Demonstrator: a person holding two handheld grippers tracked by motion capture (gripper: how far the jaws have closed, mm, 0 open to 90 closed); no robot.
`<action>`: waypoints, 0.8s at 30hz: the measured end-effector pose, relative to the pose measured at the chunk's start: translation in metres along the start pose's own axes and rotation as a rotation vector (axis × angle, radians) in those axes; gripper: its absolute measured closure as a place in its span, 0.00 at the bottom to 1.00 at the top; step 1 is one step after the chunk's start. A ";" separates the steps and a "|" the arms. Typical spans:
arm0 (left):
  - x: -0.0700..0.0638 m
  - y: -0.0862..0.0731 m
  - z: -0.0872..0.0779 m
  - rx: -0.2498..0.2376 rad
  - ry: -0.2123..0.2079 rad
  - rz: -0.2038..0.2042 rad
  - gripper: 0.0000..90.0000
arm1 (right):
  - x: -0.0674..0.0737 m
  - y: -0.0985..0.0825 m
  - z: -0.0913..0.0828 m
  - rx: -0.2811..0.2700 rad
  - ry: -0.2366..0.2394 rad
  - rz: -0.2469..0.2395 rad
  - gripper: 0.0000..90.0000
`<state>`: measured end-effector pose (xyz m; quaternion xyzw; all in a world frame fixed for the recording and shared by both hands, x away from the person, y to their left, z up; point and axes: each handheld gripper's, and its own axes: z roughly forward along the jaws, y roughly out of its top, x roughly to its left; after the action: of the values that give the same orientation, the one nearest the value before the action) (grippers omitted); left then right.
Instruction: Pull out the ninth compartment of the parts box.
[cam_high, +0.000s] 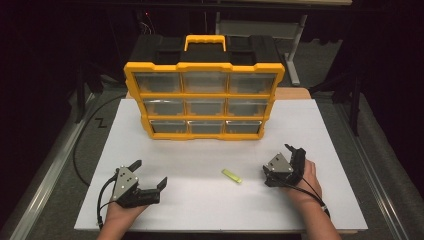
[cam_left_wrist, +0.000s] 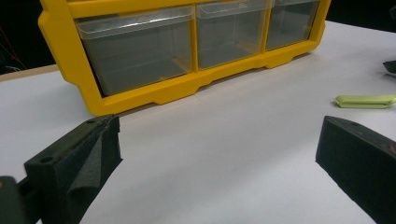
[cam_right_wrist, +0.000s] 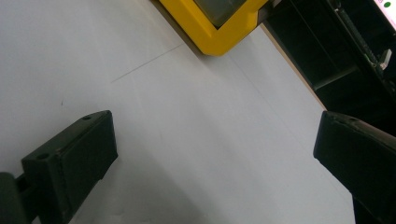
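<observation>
I think the work has hardly begun. The small yellow-green piece lies flat on the white desk, between my two grippers and touching neither. My left gripper rests on the desk with its fingers released and wide apart, holding nothing. My right gripper is also spread and empty. All drawers of the yellow organizer look closed. Picking up the piece and opening a drawer are both left to do.
</observation>
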<state>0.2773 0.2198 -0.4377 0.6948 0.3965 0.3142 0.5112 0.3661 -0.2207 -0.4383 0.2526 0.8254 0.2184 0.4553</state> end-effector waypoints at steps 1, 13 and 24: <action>0.000 0.000 0.000 -0.001 0.000 0.000 0.01 | 0.000 0.000 0.000 0.003 0.000 -0.016 0.01; 0.000 0.000 0.000 -0.007 0.000 0.004 0.01 | 0.005 0.005 -0.003 0.025 -0.033 -0.126 0.01; -0.001 0.000 -0.001 -0.011 -0.003 0.006 0.01 | 0.013 0.010 -0.005 0.040 -0.074 -0.245 0.01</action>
<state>0.2764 0.2192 -0.4375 0.6936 0.3922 0.3169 0.5145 0.3582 -0.2054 -0.4380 0.1669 0.8369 0.1351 0.5035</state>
